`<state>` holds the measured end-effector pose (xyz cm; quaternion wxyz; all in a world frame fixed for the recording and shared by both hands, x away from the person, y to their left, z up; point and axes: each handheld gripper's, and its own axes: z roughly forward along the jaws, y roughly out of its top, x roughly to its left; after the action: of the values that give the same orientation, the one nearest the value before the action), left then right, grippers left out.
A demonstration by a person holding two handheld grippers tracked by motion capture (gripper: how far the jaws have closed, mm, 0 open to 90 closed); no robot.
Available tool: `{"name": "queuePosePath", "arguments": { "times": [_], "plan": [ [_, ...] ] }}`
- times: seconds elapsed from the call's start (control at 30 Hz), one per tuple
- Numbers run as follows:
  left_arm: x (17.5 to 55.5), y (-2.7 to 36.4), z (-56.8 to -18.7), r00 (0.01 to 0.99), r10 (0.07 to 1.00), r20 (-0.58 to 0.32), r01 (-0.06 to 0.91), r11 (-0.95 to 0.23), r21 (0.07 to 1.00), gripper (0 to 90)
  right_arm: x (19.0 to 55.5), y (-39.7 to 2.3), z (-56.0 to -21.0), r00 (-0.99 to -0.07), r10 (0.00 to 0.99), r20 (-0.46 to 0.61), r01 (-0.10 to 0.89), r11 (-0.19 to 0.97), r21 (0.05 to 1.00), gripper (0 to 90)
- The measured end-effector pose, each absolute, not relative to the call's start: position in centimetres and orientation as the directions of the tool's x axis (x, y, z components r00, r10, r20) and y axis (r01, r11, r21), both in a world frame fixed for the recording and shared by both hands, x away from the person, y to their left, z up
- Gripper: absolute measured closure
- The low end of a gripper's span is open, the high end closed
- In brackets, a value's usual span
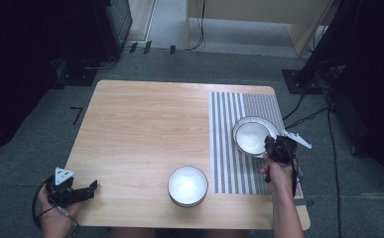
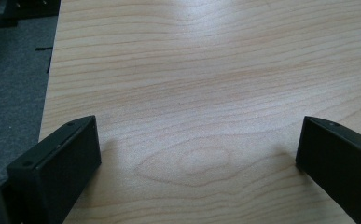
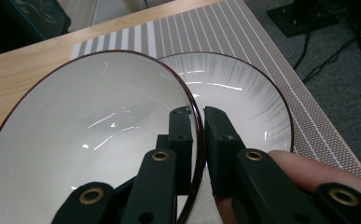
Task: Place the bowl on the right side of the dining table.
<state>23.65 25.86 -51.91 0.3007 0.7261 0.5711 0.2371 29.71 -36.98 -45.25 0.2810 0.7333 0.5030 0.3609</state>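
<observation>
Clamped on the upper bowl's (image 3: 89, 135) rim, our right claw (image 3: 197, 116) should lower it squarely into the bowl beneath (image 3: 248, 102) — slowly, level; left claw (image 2: 197, 140) rests released.

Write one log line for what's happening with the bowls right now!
right gripper: shut on upper bowl rim | lower bowl: on striped mat | left gripper: open, idle

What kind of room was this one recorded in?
Probably a lab or studio corner arranged for recording, not a kitchen: a small wooden table on grey carpet, loose cables across the floor, dark stands around it, and bowls on the table.
</observation>
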Motion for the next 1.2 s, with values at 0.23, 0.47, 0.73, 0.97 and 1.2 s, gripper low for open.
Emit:
{"name": "queuePosePath", "arguments": {
  "times": [0.23, 0.47, 0.73, 0.97, 1.2],
  "plan": [
    [23.6, 25.9, -51.9, 0.235, 0.972, 0.001, 0.687, -0.167, 0.707, 0.0, 30.6, -37.7, -45.9, 0.254, 0.939, 0.23, 0.54, -0.335, 0.772, 83.3],
    [23.6, 25.9, -51.9, 0.235, 0.972, 0.001, 0.687, -0.167, 0.707, 0.0, 31.4, -38.3, -46.3, 0.285, 0.931, 0.228, 0.54, -0.352, 0.764, 83.3],
    [23.6, 25.9, -51.9, 0.235, 0.972, 0.001, 0.687, -0.167, 0.707, 0.0, 32.1, -39.0, -46.8, 0.307, 0.925, 0.225, 0.541, -0.364, 0.758, 83.3],
    [23.6, 25.9, -51.9, 0.236, 0.972, 0.001, 0.687, -0.168, 0.707, 0.0, 32.4, -39.4, -47.1, 0.325, 0.917, 0.229, 0.539, -0.379, 0.752, 83.2],
    [23.6, 25.9, -51.9, 0.236, 0.972, 0.001, 0.687, -0.167, 0.707, 0.0, 32.9, -39.7, -47.3, 0.337, 0.901, 0.274, 0.545, -0.424, 0.724, 82.9]
  ]
}}
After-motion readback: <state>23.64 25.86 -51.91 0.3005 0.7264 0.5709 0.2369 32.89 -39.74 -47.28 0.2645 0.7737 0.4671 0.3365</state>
